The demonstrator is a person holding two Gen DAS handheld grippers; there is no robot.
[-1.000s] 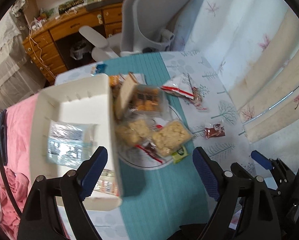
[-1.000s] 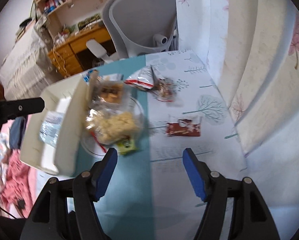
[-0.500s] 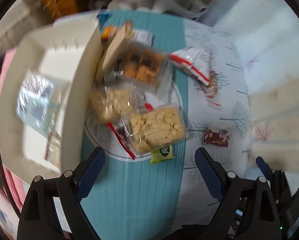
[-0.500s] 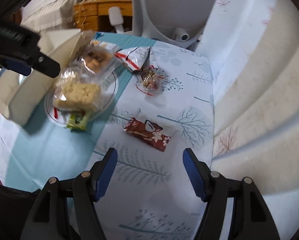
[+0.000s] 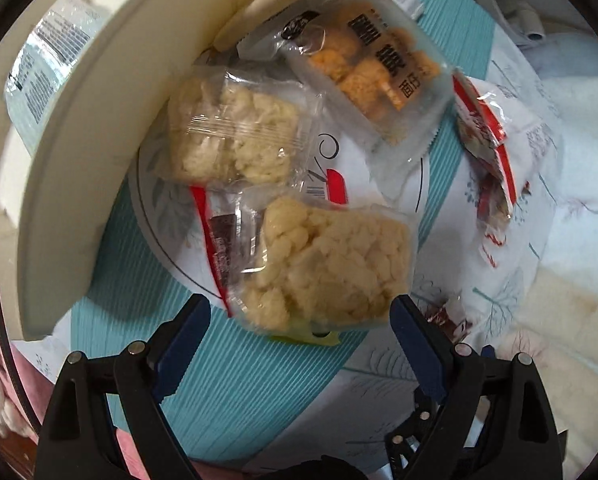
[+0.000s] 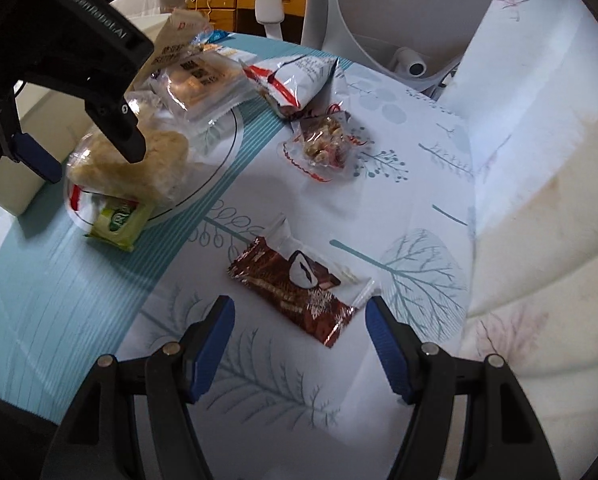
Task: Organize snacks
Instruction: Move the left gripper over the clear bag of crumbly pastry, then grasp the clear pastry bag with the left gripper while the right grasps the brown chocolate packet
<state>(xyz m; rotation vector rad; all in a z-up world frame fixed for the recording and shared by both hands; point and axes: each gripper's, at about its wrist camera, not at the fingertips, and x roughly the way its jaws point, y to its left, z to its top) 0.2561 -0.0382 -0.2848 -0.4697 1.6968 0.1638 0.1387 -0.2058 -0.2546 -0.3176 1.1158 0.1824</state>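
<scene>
Both jaws wide and empty, my left gripper straddles the puffed-rice pack; squeezing hard could crush it.

"GenRobot.AI" is printed in white on the black left tool. The orange snack packet carries large Chinese characters.

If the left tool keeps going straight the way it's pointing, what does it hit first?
Most likely the pale puffed-snack packet lying on the plate, just ahead of the open left tool; depth is unclear.
</scene>
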